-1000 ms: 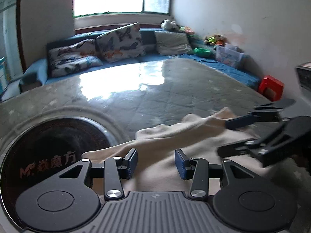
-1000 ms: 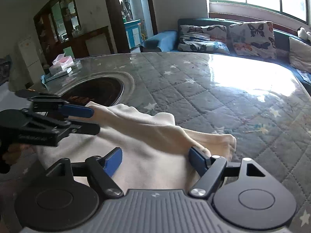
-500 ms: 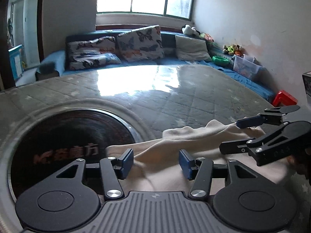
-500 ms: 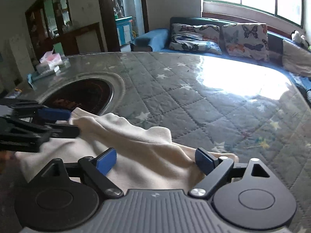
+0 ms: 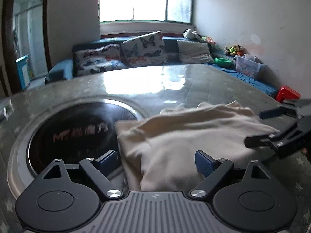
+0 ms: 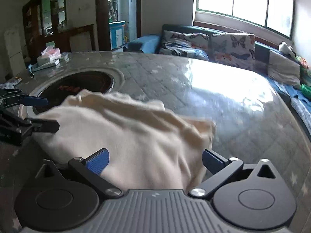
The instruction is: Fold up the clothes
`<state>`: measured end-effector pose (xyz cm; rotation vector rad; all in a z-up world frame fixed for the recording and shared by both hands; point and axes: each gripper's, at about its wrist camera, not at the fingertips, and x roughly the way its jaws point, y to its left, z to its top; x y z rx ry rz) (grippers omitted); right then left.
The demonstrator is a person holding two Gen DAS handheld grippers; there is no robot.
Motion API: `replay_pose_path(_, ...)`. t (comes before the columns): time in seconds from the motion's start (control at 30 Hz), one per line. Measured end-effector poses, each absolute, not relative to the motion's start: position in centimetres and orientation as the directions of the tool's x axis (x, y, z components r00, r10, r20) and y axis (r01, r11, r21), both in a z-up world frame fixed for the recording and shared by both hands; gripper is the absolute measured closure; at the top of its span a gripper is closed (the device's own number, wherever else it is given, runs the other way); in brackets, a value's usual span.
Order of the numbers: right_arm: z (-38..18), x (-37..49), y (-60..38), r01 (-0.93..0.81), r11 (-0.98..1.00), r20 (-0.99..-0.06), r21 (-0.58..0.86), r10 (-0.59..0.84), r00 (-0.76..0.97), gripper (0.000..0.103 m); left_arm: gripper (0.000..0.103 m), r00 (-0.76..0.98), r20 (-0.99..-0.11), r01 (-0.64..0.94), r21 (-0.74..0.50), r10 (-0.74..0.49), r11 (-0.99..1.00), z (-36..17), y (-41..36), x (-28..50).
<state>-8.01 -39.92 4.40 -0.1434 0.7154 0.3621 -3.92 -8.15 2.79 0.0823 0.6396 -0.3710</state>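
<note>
Left gripper [image 5: 156,160] jaws spread wide, blue-padded fingers [image 5: 107,160] apart, nothing clamped. Right gripper [image 6: 154,162] same: jaws wide, fingers [image 6: 97,163] apart, nothing pinched. Both low, angled forward, set side by side and aimed across each other. Right visible at the right edge of the left wrist view, left at the left edge of the right wrist view.

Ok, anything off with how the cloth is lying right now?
Yes: the cream garment lies bunched and creased, and its left edge overhangs the table's round dark inset. Left gripper and right gripper both stand open around it.
</note>
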Motion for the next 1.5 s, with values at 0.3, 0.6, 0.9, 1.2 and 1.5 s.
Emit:
replay_pose_path(0.3,3.3,-9.1,-41.6,-0.342,0.939,-0.655,0.043,0.285,0.700,0.000,0.016,0.708,-0.624,0.347,-0.098,-0.330,0.933,1.8,-8.0,-5.0)
replay_pose_path(0.6,3.6,-12.5,-43.9,-0.323,0.945,-0.659,0.052,0.275,0.700,0.000,0.016,0.678,-0.624,0.411,-0.116,-0.388,0.904,1.9,-9.1,-8.5)
replay_pose_path(0.9,4.9,-14.7,-47.0,-0.207,0.978,-0.607,-0.020,0.153,0.780,0.000,0.011,0.731,-0.581,0.368,-0.107,-0.358,0.924,3.7,-8.2,-9.6)
replay_pose_path(1.2,4.6,-14.6,-47.2,-0.227,0.972,-0.615,-0.067,0.139,0.776,0.000,0.011,0.729,-0.631,0.282,-0.076,-0.265,0.956,2.8,-7.3,-8.8)
replay_pose_path(1.5,5.9,-11.1,-44.5,-0.261,0.956,-0.576,-0.137,0.137,0.806,0.000,0.010,0.738,-0.636,0.249,-0.054,-0.226,0.967,2.8,-7.3,-8.1)
